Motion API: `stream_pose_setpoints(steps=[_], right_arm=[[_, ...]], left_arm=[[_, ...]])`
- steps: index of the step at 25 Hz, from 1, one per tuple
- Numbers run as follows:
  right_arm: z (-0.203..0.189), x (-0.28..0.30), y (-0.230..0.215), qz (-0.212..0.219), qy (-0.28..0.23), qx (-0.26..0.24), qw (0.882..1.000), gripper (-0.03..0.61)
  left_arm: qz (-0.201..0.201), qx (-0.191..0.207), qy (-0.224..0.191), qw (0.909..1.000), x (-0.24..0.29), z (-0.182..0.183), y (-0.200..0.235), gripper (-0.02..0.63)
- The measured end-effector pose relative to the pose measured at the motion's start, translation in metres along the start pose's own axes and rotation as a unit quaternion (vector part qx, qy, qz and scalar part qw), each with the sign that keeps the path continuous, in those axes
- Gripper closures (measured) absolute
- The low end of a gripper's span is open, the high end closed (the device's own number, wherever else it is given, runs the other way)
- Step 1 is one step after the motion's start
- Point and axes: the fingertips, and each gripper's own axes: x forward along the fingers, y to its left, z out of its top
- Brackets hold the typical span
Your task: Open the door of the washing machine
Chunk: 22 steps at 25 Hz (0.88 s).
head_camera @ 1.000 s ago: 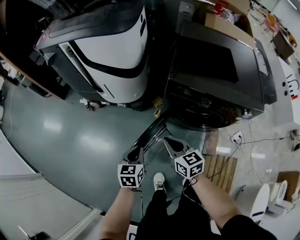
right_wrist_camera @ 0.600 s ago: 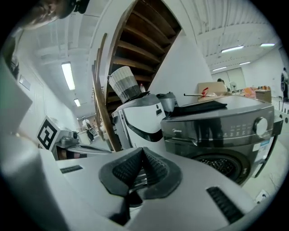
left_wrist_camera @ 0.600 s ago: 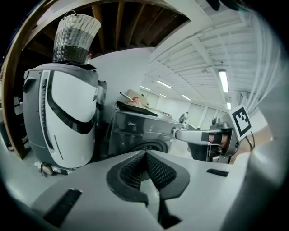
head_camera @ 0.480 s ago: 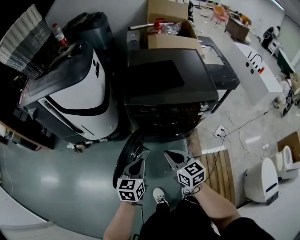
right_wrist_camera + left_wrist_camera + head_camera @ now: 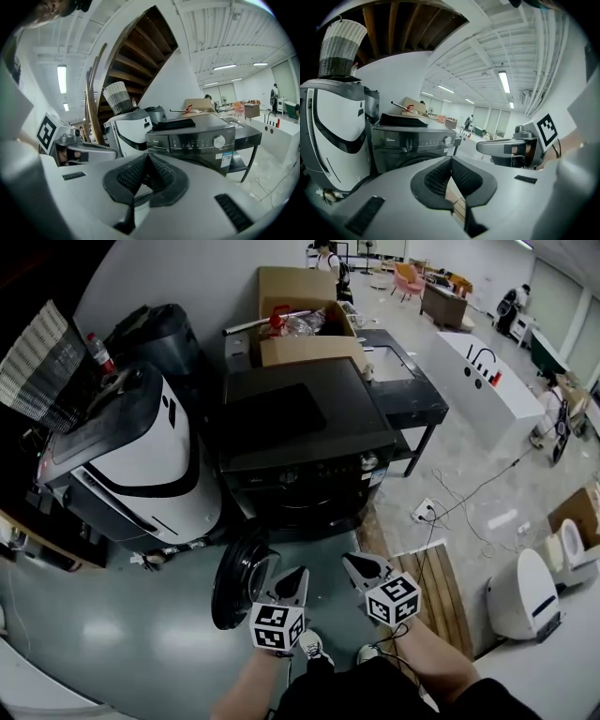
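The left hand-held gripper (image 5: 294, 578) has its jaws pressed fully together with nothing between them; in its own view the ribbed pads (image 5: 440, 176) meet at a point and only floor shows beyond; the right hand-held gripper (image 5: 356, 565) is likewise closed tight and empty, its pads (image 5: 161, 176) meeting; the two are held side by side, apart from each other, both aimed toward 12 o'clock at the dark washing machine (image 5: 298, 451); the machine's round door (image 5: 232, 589) stands swung open at 9 o'clock of the left hand-held gripper, its edge just beside the jaws and seemingly not touching, though the head view is too small to be sure; a white appliance (image 5: 141, 465) stands at 9 o'clock of the washing machine; a cardboard box (image 5: 302, 345) lies at 12 o'clock, behind its top; wooden slats (image 5: 437, 579) lie on the floor at 3 o'clock of the right hand-held gripper.
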Motion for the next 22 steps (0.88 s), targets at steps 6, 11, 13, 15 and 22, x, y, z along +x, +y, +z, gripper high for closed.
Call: stream_pose_setpoints(steps=[6, 11, 13, 15, 22], right_arm=[[0.001, -0.055, -0.015, 0.01, -0.008, -0.001, 1.0, 0.56], [0.002, -0.094, -0.021, 0.024, -0.019, 0.002, 1.0, 0.561], [0.002, -0.107, -0.025, 0.032, -0.025, 0.004, 0.999, 0.561], [-0.001, -0.118, -0.027, 0.041, -0.027, 0.004, 0.999, 0.56], [-0.015, -0.143, -0.028, 0.065, -0.011, 0.003, 0.998, 0.561]], left_arm=[[0.042, 0.004, -0.003, 0.9991, -0.013, -0.006, -0.051, 0.595], [0.077, 0.0, -0.003, 0.997, -0.029, -0.015, -0.088, 0.595], [0.091, 0.0, -0.004, 0.9958, -0.035, -0.019, -0.1, 0.595], [0.103, -0.001, -0.004, 0.9947, -0.04, -0.023, -0.113, 0.595], [0.15, -0.016, -0.013, 0.9885, -0.058, -0.032, -0.137, 0.595]])
